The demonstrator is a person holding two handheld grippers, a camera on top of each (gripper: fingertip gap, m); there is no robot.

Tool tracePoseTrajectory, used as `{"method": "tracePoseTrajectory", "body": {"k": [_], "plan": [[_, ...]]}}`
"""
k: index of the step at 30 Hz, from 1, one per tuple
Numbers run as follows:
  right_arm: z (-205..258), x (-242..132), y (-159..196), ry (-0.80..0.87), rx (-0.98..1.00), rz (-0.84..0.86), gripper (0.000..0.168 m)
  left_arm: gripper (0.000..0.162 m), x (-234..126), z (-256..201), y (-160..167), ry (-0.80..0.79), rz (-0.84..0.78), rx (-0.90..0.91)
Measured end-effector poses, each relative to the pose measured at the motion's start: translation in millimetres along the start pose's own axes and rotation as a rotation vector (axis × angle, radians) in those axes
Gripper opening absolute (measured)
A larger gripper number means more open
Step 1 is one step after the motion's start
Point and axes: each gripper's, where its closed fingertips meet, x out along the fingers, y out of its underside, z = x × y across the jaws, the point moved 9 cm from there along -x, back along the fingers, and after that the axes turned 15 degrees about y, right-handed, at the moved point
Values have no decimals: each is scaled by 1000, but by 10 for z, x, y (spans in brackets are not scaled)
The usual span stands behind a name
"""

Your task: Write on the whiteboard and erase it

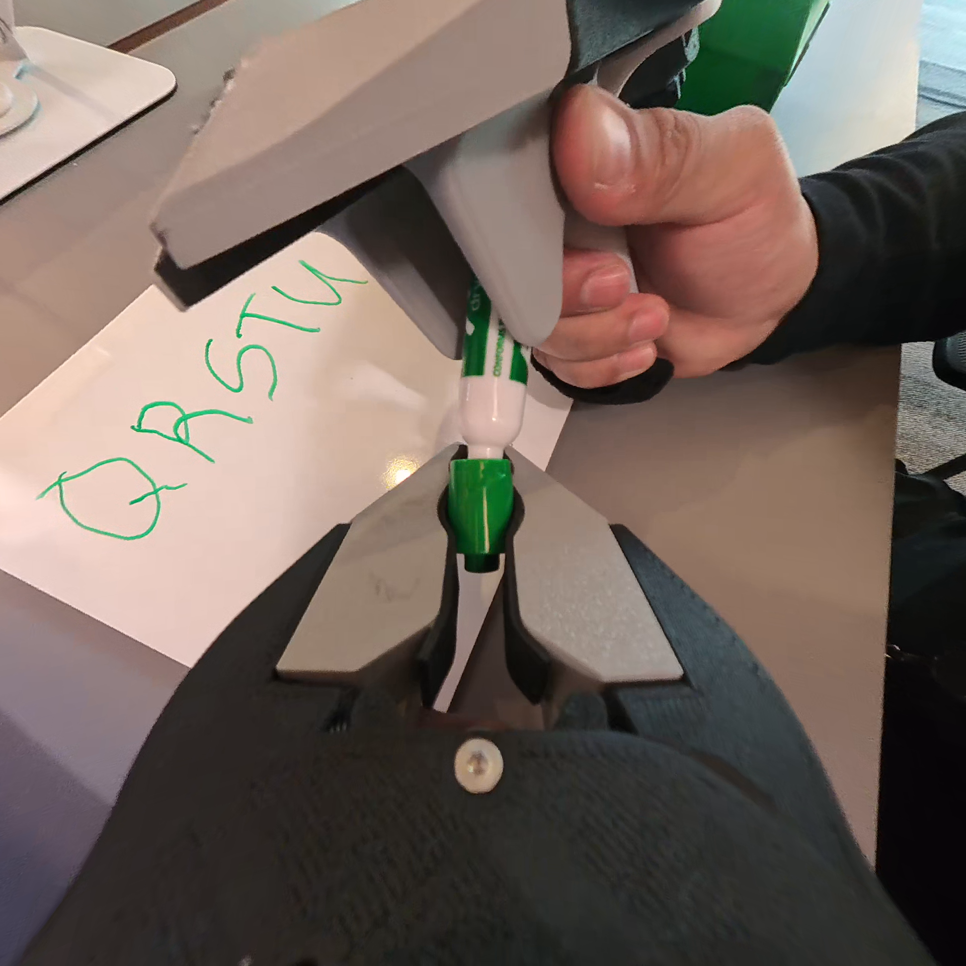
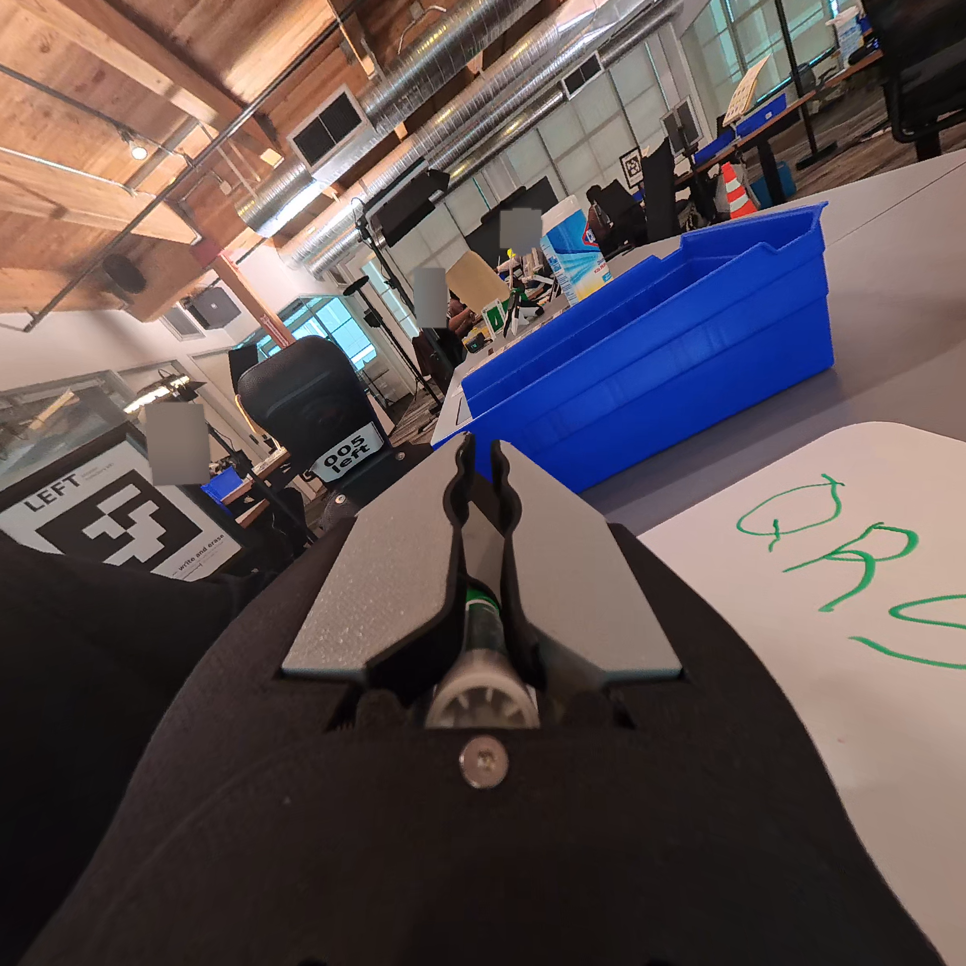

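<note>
A white whiteboard [image 1: 313, 470] lies flat on the grey table and bears green handwritten letters; it also shows in the right wrist view [image 2: 784, 679]. My left gripper [image 1: 483, 460] is shut on the green marker cap [image 1: 478, 515], open end pointing away. My right gripper [image 2: 483, 444] is shut on the green-and-white marker [image 2: 483, 627], whose rear end shows between the fingers. In the left wrist view the marker [image 1: 491, 387] points down, its white nose at the cap's mouth, its tip hidden. A hand [image 1: 679, 235] holds the right gripper [image 1: 496, 308] above the board's right edge.
A blue plastic bin [image 2: 679, 366] stands on the table beyond the whiteboard, with a wipes canister [image 2: 575, 251] behind it. A white mat [image 1: 78, 104] with a glass base lies at the far left. The table's edge [image 1: 888, 522] runs along the right. Some 11 cm of space lies between my two pairs of fingers.
</note>
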Motion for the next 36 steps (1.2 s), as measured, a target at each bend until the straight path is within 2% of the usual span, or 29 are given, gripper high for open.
{"method": "tracePoseTrajectory", "body": {"k": [7, 12, 15, 21, 24, 27, 33, 36], "plan": [[47, 26, -40, 10, -65, 15, 3, 8, 11, -10, 5, 6, 18, 21], [-41, 27, -61, -28, 30, 20, 2, 8, 33, -47, -18, 41, -1, 38], [-38, 7, -121, -92, 74, 16, 6, 9, 6, -73, -76, 66, -69, 36], [-8, 14, -156, -118, 87, 1, 20, 9, 21, -37, -77, 23, -86, 31], [14, 6, -174, -165, 111, -14, 19, 9, 9, -39, -100, 43, -128, 14], [60, 5, -189, -223, 123, -26, 19, 9, 47, -50, -96, 36, -104, 24], [68, -15, -215, -75, 52, -30, 15, 9, 89, -76, -122, 17, -103, 48], [134, 1, -218, -62, -10, 42, 14, 8, 115, -107, -114, 20, -72, 73]]}}
